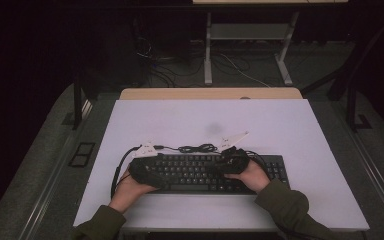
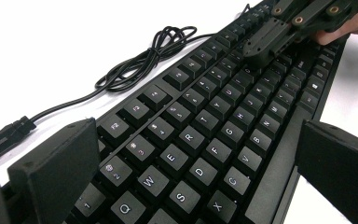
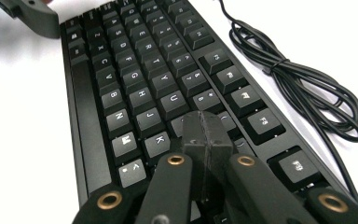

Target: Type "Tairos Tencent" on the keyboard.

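A black keyboard (image 1: 200, 172) lies on the white table top, near the front edge. My left gripper (image 2: 196, 168) is open, its two jaws standing on either side of the keyboard's left end; in the high view the left gripper (image 1: 142, 170) sits over that end. My right gripper (image 3: 206, 133) is shut with nothing between its pads, its tip on or just above the keys to the right of the keyboard's middle. The right gripper (image 2: 265, 46) also appears far off in the left gripper view, low over the keys.
The keyboard's black cable (image 1: 197, 148) lies bundled on the white table top (image 1: 205, 115) just behind the keyboard. A light wooden desk edge (image 1: 210, 93) runs along the back. Beyond it, desk legs and floor cables (image 1: 240, 70) stand in the dark.
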